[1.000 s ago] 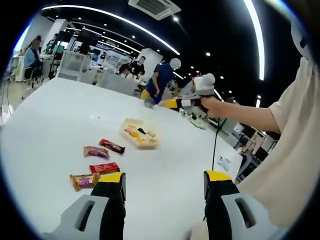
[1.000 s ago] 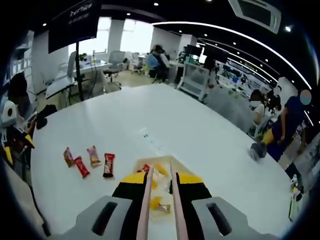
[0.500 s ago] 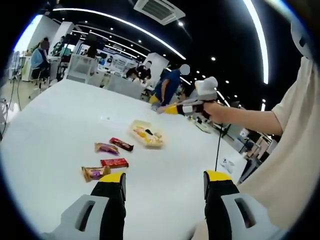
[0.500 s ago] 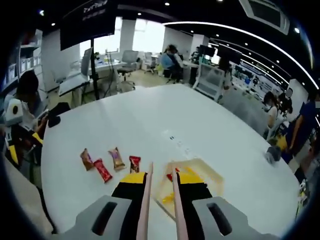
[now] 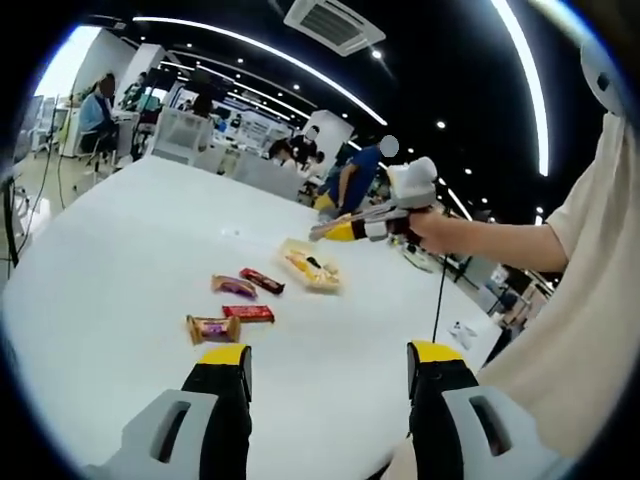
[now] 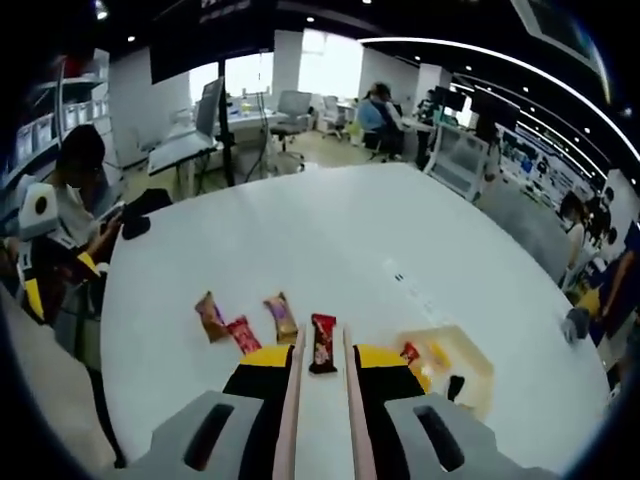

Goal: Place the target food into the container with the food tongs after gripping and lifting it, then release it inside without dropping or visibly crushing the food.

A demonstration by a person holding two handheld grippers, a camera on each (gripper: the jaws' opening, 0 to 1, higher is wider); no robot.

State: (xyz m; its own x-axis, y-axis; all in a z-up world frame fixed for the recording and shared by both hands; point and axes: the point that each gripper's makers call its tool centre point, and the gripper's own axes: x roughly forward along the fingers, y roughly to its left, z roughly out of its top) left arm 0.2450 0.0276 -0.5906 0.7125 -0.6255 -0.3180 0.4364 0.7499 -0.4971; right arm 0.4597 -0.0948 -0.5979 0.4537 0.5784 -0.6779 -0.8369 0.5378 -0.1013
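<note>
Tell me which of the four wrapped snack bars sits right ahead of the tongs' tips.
The dark red bar, rightmost of the row and closest to the container, lies just beyond the tongs; the other three lie further left.

Four wrapped snacks on the table (image 6: 300,240): brown one (image 6: 209,315), red one (image 6: 243,334), purple-ish one (image 6: 281,315), dark red one (image 6: 323,342). One container (image 6: 447,366) holding maybe three or four bits, too small to count. One pair of tongs (image 6: 320,410).
</note>
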